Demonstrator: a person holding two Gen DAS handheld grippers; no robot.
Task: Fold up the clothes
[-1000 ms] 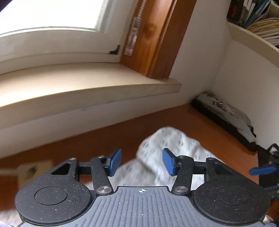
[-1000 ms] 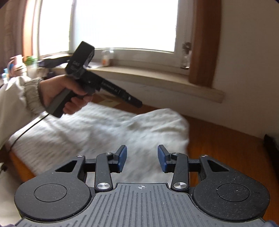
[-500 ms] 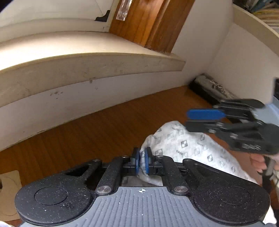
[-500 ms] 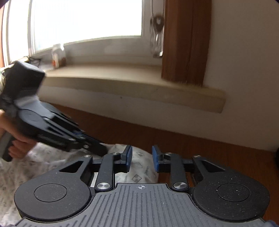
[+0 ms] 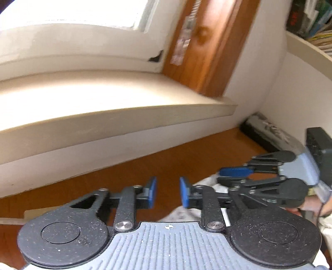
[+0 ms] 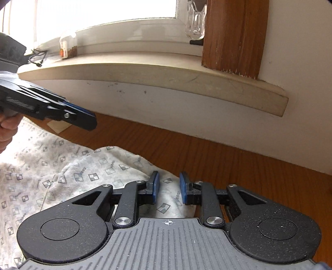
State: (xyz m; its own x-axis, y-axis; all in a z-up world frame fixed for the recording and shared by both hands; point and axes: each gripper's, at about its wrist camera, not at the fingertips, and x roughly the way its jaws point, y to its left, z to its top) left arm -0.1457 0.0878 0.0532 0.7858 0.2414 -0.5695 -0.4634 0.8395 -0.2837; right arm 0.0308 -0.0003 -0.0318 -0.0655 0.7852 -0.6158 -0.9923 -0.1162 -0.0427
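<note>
Left wrist view: the left gripper [image 5: 167, 192], black with blue pads, has its jaws parted with nothing between them; only the orange-brown wooden tabletop [image 5: 145, 170] shows through the gap. The white garment printed with small grey squares [image 5: 187, 211] peeks out just right of and below the right pad. The right gripper [image 5: 234, 176] enters from the right edge, seen side-on above the cloth, with a hand [image 5: 313, 204] behind it. The picture is blurred, so the risk here, as I judge it, is that a closing pinch misses the fabric edge and shuts on air or scrapes the wood. On the shelf at upper right stand book spines [image 5: 305, 18]; their lettering is too smeared to read.

Right wrist view: the right gripper [image 6: 167, 191] is likewise parted and empty, poised just over the near corner of the garment [image 6: 68, 172], which spreads leftward across the tabletop [image 6: 238, 166]. The left gripper [image 6: 83, 118] hangs above the cloth's far edge. A pinch taken too shallow could catch only one layer, so a fold would drag crooked; the corner sits near the table's open wood, so a pull could slide it off line. The print carries tiny writing beside each square, too small to read. A small jar with a label [image 6: 67, 46] on the cream windowsill [image 6: 166, 70] is also unreadable.
</note>
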